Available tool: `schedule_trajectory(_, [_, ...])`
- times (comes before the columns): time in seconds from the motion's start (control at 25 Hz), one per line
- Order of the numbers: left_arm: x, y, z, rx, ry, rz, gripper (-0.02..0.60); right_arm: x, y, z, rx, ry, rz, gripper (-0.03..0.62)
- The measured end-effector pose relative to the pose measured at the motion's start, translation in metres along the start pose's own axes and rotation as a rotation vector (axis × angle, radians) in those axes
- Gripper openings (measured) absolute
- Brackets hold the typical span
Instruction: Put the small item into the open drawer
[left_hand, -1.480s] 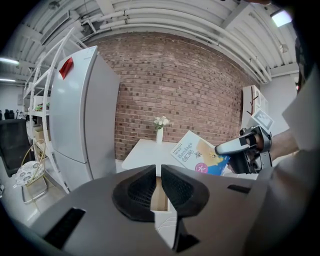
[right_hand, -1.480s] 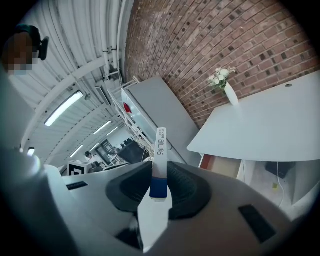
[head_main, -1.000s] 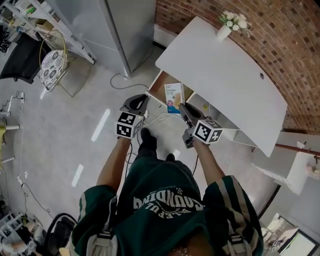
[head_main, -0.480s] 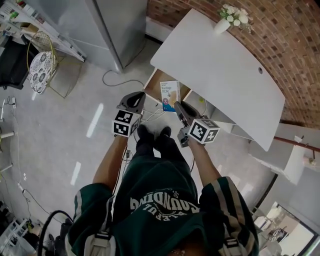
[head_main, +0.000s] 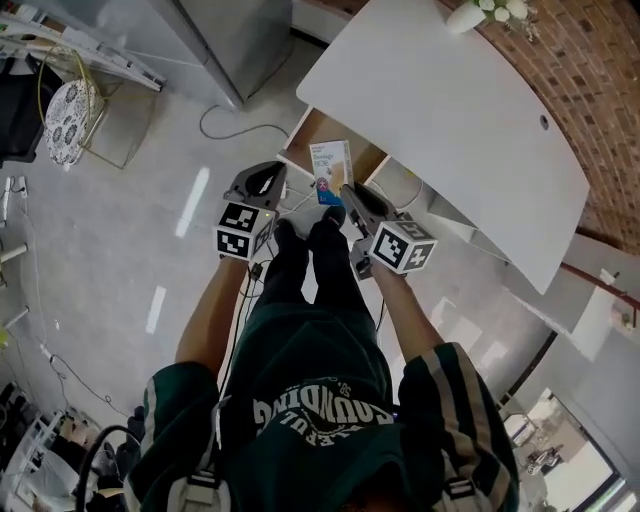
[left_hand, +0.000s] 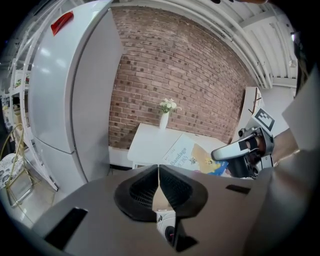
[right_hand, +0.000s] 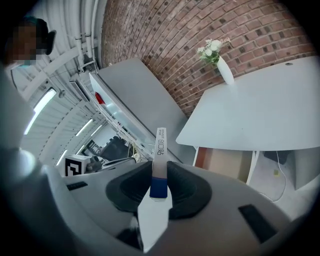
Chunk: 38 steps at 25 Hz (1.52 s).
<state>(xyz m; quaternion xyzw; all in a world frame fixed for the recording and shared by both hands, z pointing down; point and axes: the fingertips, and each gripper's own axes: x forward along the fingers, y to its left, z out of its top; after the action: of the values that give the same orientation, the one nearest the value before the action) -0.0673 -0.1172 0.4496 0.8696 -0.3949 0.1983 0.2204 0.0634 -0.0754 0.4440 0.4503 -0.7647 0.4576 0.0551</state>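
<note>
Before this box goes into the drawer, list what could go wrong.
1. The right hand-held gripper pinches the bandage box by its thin edges near one end. Most of it sticks out beyond the jaws, so it could pivot or slip.
2. The open drawer sits under the table edge, so the protruding box may knock the tabletop or drawer front on the way in.

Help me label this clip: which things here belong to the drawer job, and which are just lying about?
Job: bandage box, right gripper holding it, open drawer.
Lying about: flower vase, grey fridge, patterned chair.
</note>
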Motion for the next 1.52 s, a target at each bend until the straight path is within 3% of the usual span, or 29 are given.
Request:
schedule_trajectory(0.6, [0.026, 0.005, -0.051, -0.034, 0.074, -0.011, 0.023, 0.027, -0.056, -0.029, -0.033, 0.067, -0.047, 0.110])
schedule_trajectory(0.84, [0.032, 0.007, -0.079, -0.061, 0.098, -0.024, 0.023, 0.043, -0.064, -0.060, -0.131, 0.118, -0.057, 0.110])
schedule_trajectory(1.52, [0.071, 0.001, -0.132, -0.094, 0.136, -0.060, 0.023, 0.085, -0.121, -0.099, -0.151, 0.173, -0.094, 0.110])
